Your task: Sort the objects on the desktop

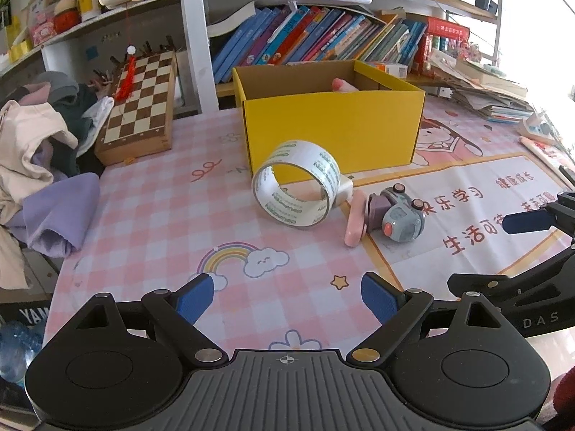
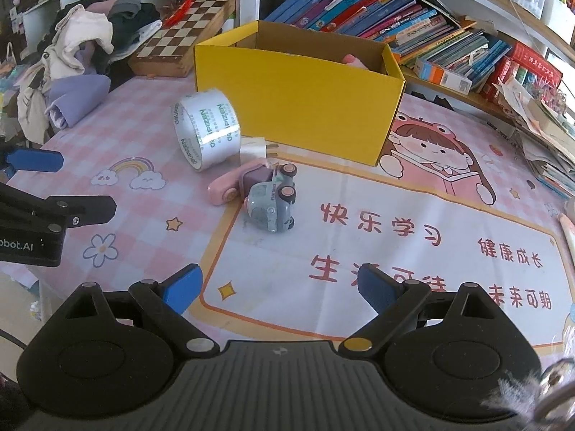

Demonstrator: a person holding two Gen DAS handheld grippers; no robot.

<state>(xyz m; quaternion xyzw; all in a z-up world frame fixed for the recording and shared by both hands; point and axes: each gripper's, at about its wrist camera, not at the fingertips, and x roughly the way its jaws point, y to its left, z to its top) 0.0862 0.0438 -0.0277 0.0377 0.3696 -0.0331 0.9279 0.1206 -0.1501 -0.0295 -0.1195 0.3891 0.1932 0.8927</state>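
A roll of clear tape (image 1: 297, 182) (image 2: 206, 129) stands on its edge in front of a yellow cardboard box (image 1: 334, 127) (image 2: 298, 97). A white plug (image 2: 253, 145) lies behind the roll. Right of it a pink flat object (image 1: 355, 221) (image 2: 230, 183) and a grey toy car (image 1: 397, 215) (image 2: 271, 197) lie together on the mat. Something pink (image 1: 341, 84) (image 2: 354, 60) shows inside the box. My left gripper (image 1: 287, 296) is open, nearer than the tape, holding nothing. My right gripper (image 2: 278, 287) is open too, short of the toy car.
A chessboard box (image 1: 138, 107) (image 2: 183, 32) and a pile of clothes (image 1: 39, 151) (image 2: 82, 46) lie at the left. Books (image 1: 316, 36) (image 2: 395, 10) fill the shelf behind the box. Stacked papers (image 1: 488, 89) (image 2: 546, 136) sit at the right.
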